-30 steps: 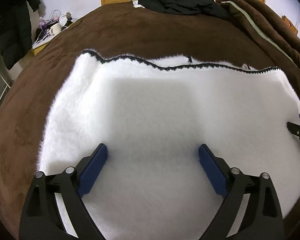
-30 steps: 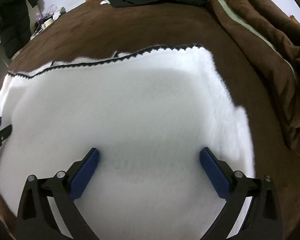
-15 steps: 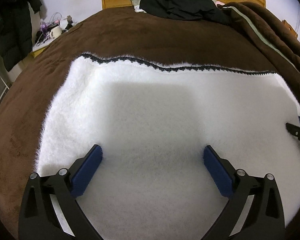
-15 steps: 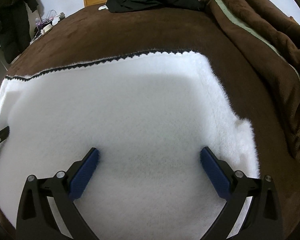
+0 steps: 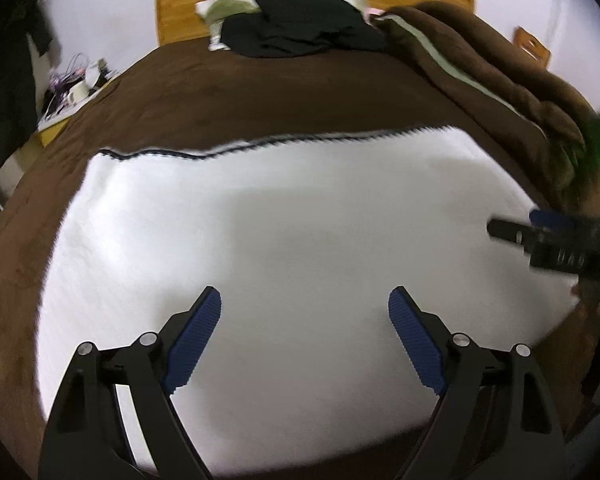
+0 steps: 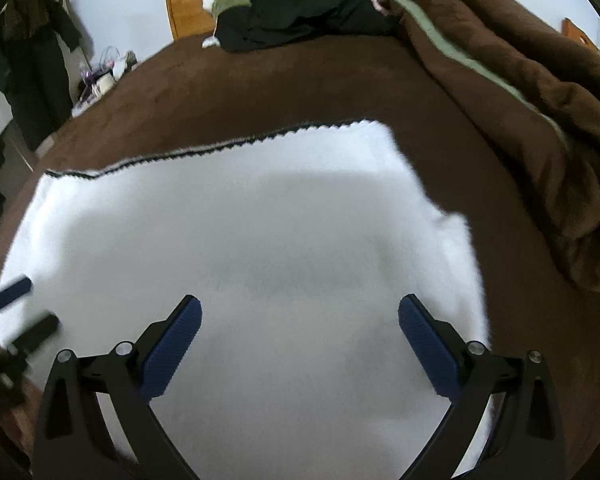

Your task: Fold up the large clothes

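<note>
A large white fluffy garment (image 5: 284,240) with a dark scalloped trim along its far edge lies flat on the brown bed; it also fills the right wrist view (image 6: 260,248). My left gripper (image 5: 304,332) is open and empty above the garment's near part. My right gripper (image 6: 300,340) is open and empty above the garment's near right part. The right gripper's fingers (image 5: 540,236) show at the right of the left wrist view. The left gripper's fingers (image 6: 24,308) show at the left of the right wrist view.
The brown bed cover (image 5: 260,96) surrounds the garment. A bunched brown blanket (image 6: 520,100) lies along the right. Black clothes (image 5: 300,28) and a pillow (image 5: 228,8) lie by the wooden headboard (image 5: 176,8). A cluttered bedside table (image 5: 72,88) stands at the far left.
Both grippers have pulled back and up from the garment, so more of the bed shows. The garment stays flat. Both grippers stay open.
</note>
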The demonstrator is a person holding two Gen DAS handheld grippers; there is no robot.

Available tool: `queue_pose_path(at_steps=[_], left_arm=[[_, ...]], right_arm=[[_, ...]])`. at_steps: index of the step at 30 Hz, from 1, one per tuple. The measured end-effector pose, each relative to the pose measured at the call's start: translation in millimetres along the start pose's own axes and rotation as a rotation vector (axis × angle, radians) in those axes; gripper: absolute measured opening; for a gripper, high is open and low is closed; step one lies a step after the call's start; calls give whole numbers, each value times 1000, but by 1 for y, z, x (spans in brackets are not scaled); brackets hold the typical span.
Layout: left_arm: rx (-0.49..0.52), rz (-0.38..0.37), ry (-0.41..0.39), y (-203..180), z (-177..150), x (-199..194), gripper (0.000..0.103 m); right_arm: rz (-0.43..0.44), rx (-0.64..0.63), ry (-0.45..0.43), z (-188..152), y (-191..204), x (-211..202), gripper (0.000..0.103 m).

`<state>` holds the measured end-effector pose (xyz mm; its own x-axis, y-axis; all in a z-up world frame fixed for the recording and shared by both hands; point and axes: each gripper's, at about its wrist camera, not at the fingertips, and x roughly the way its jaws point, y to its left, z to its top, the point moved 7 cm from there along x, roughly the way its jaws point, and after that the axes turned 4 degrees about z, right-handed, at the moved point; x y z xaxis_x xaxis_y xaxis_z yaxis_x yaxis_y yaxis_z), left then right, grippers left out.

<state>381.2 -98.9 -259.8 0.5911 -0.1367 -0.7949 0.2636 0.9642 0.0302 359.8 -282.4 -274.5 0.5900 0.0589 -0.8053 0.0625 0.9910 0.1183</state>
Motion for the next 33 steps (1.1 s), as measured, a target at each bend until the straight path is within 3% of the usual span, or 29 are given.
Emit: queue_pose_path(at_steps=[4, 12, 23, 27, 33], left_arm=[[-7, 37, -18, -7, -13, -10, 85], [-154, -5, 4, 8, -35, 11, 95], [-141, 6, 34, 6, -34, 17, 97], [-145, 5, 30, 6, -34, 17, 97], [-147, 7, 27, 5, -33, 17, 97]], right_arm=[[19, 18, -23, -15, -3, -28, 97], [52, 90, -8, -53, -20, -63, 97], [179, 399, -61, -85, -60, -87, 97], [263, 528, -91, -91, -75, -91, 97], [418, 742, -65, -112, -85, -71, 95]])
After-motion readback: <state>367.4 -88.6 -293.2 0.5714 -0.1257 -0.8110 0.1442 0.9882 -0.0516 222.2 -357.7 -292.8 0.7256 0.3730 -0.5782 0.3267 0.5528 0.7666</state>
